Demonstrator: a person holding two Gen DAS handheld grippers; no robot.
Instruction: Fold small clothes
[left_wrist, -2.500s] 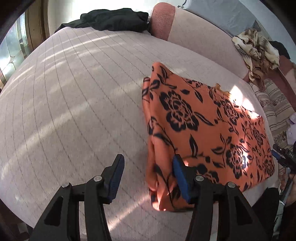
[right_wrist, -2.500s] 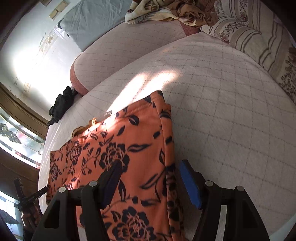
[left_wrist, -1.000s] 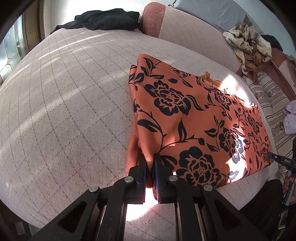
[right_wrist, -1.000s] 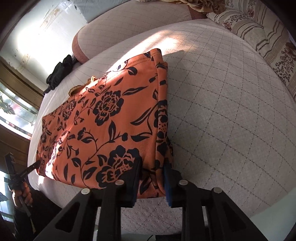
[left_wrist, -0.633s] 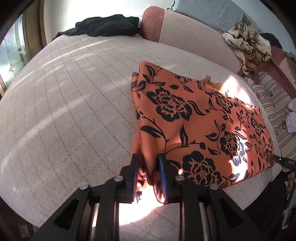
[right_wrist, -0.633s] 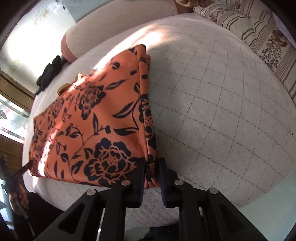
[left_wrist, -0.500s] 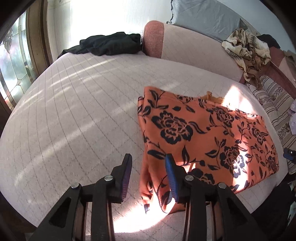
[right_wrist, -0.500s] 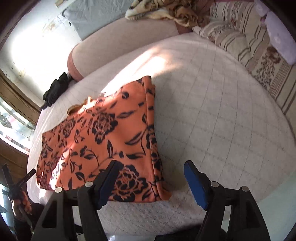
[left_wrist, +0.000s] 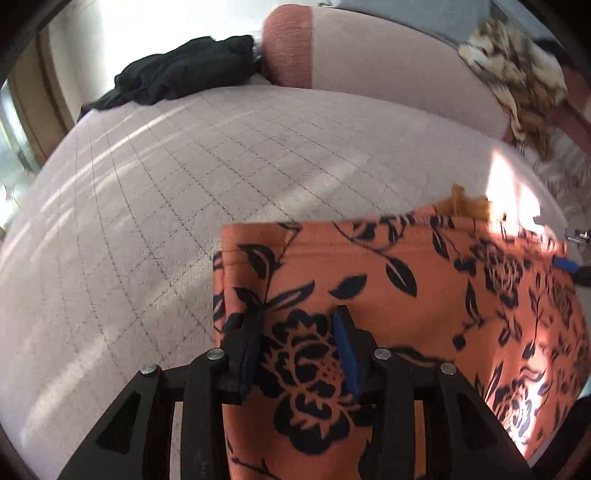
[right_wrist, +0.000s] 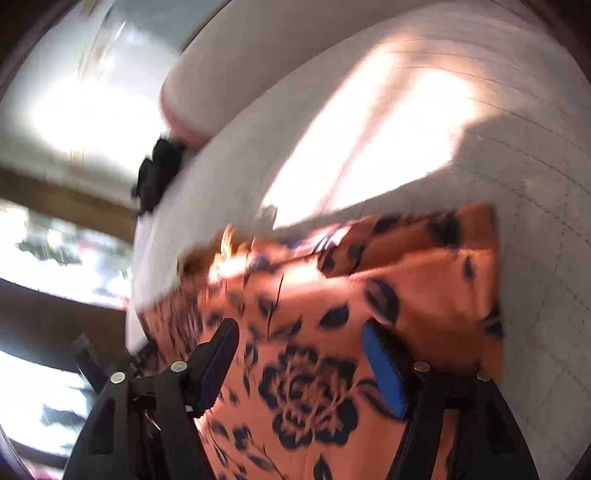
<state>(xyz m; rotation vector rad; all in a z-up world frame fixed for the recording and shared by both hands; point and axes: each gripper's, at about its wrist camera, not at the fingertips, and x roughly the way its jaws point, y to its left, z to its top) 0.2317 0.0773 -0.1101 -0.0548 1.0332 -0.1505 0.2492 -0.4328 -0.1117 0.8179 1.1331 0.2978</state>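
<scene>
Between the spread fingers of both claws lies the cloth (left_wrist: 424, 295) – left claw (left_wrist: 299, 332) and right claw (right_wrist: 299, 354) are released and hover over it on the bed (left_wrist: 166, 184). To fold well, nip both layers at matching corners and lift evenly – soft, limp orange fabric with black flowers, quilted cover beneath

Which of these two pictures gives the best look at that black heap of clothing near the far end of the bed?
The left wrist view: the black clothing lies sharp and spread out beside the pink bolster. In the right wrist view it is only a small, blurred dark lump at the bed's edge.
</scene>
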